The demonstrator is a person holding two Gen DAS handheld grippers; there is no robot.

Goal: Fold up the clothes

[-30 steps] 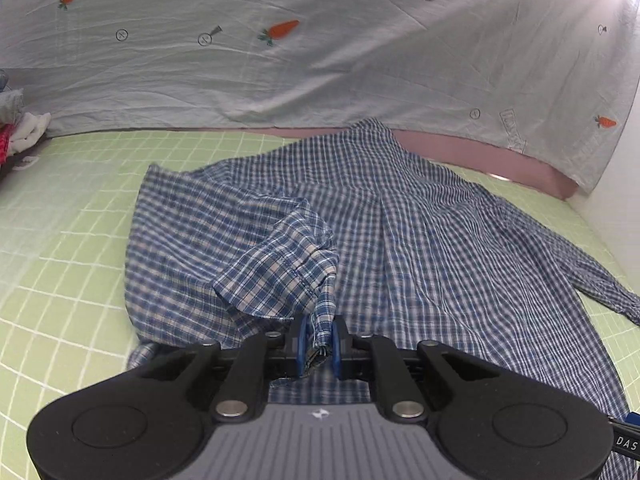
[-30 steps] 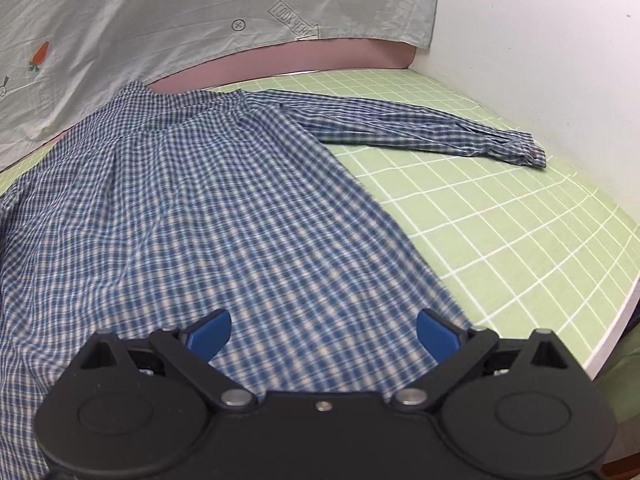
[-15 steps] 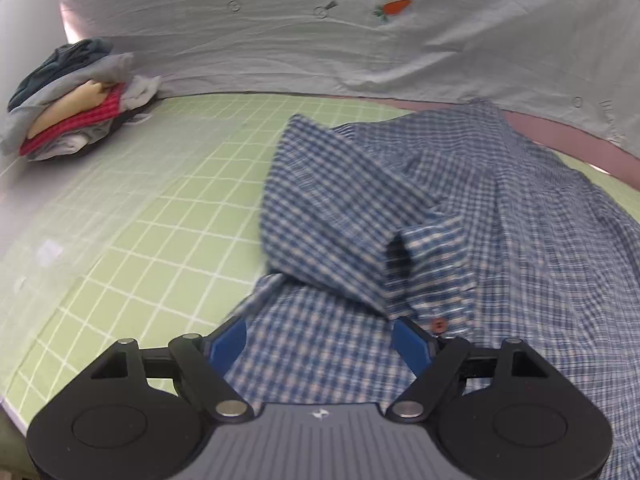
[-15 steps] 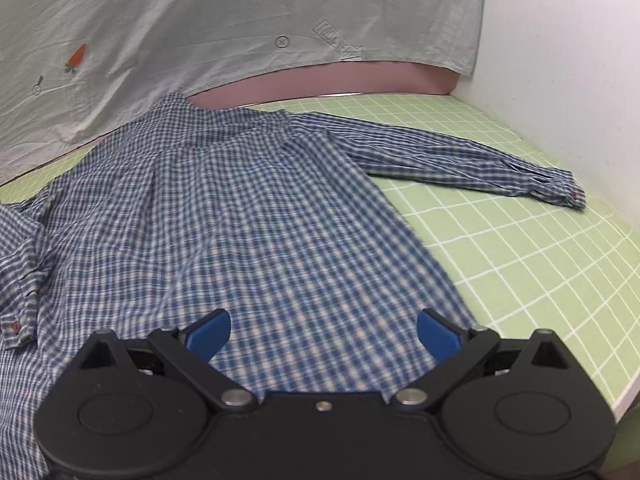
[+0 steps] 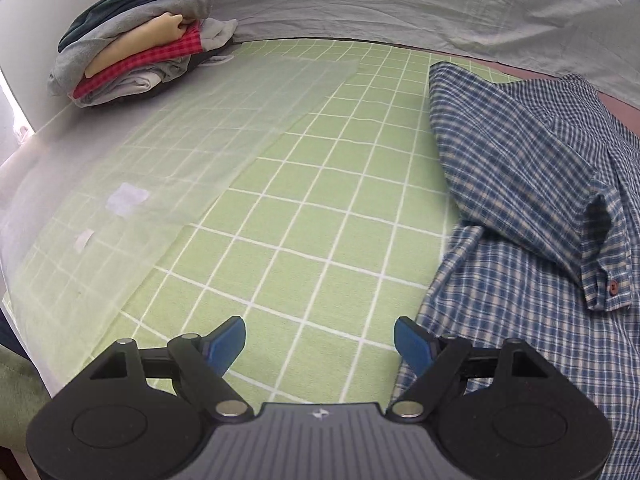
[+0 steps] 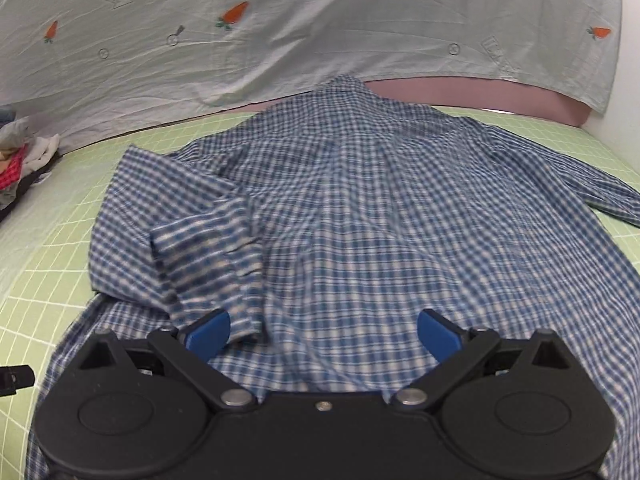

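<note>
With both the left claw (image 5: pixel 320 340) and right claw (image 6: pixel 323 332) spread empty, the checked shirt's (image 6: pixel 380 232) far sleeve (image 6: pixel 600 196) should be pinched at the cuff and laid flat across the back

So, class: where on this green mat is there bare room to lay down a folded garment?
Free: the gridded mat between the clothes pile and the checked shirt, ahead of the left hand-held gripper. Crowded: the shirt covers the right half.

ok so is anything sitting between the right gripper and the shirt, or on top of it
Nothing visible. The right gripper is open just above the plaid shirt, with only the shirt's own folded-in sleeve lying on the body. The clothes pile sits far off at the mat's corner.
</note>
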